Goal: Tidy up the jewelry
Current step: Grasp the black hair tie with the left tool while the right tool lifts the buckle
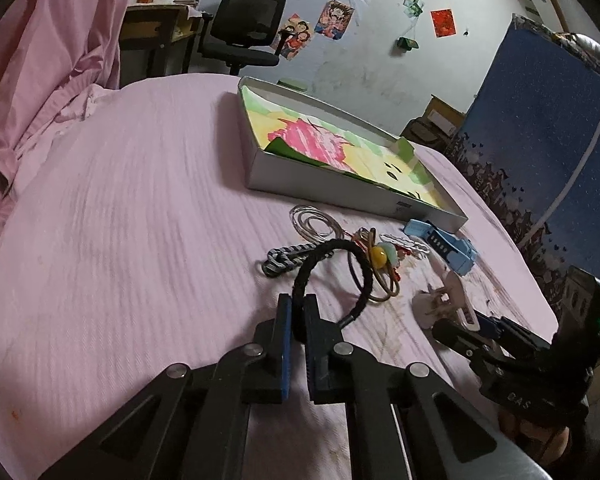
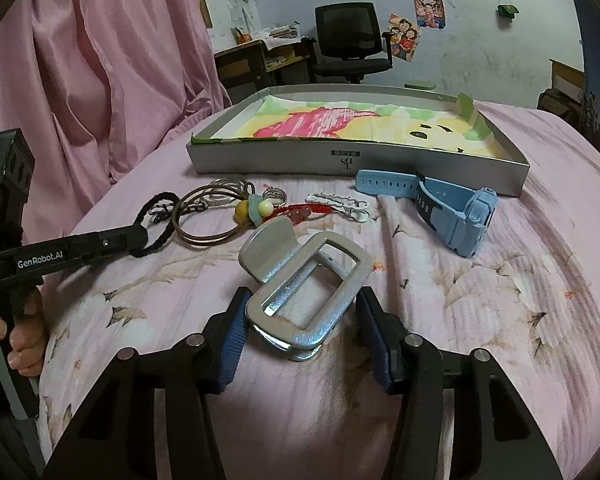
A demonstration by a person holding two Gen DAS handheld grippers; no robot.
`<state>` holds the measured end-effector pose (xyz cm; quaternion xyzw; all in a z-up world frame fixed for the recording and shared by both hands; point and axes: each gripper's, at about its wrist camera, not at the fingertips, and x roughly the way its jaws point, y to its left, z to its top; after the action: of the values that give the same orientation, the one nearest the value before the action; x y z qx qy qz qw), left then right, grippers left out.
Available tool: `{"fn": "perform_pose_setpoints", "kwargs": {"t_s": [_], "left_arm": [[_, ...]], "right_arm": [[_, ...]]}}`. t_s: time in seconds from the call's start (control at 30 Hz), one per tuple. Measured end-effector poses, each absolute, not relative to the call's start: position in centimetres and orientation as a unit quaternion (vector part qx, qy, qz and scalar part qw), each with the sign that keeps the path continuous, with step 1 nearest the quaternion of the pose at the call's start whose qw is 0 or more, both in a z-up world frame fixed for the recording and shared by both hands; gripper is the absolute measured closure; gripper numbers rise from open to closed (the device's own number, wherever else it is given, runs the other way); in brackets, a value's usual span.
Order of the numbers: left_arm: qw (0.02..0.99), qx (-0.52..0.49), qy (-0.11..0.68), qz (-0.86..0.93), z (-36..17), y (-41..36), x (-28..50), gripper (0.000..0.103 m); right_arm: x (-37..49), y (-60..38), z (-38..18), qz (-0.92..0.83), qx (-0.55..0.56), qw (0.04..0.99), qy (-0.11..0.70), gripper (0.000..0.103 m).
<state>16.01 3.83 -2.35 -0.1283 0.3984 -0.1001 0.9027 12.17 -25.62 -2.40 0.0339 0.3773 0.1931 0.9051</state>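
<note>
Hair band: the left gripper (image 1: 296, 322) has its fingers pinched on the black hair band (image 1: 320, 256), a soft, light loop lying on the bed (image 1: 140, 200); any part of the cord grips well.
Clip: the right gripper (image 2: 300, 328) has its fingers spread either side of the silver clip (image 2: 312, 292), which looks stiff, smooth and likely slippery; its long edges seem best.
Tray: the box (image 2: 380, 160) sits behind the jewelry.
Views: only the right view shows the clip's open frame; the left shows the pinch.
</note>
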Motion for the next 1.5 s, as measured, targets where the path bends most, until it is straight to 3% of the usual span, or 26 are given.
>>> {"fn": "perform_pose_setpoints", "kwargs": {"t_s": [0.63, 1.1, 1.5], "left_arm": [[0.914, -0.112, 0.378, -0.099, -1.9, 2.8, 14.7, 0.097], [0.931, -0.097, 0.333, -0.109, 2.2, 2.0, 13.8, 0.098], [0.94, -0.088, 0.315, -0.098, 6.2, 2.2, 19.3, 0.098]], "right_arm": [[14.7, -25.8, -3.5, 0.201, 0.072, 0.884, 0.416, 0.057], [12.8, -27.2, -1.9, 0.23, 0.104, 0.906, 0.34, 0.059], [14.7, -27.8, 3.7, 0.24, 0.082, 0.922, 0.294, 0.059]]}}
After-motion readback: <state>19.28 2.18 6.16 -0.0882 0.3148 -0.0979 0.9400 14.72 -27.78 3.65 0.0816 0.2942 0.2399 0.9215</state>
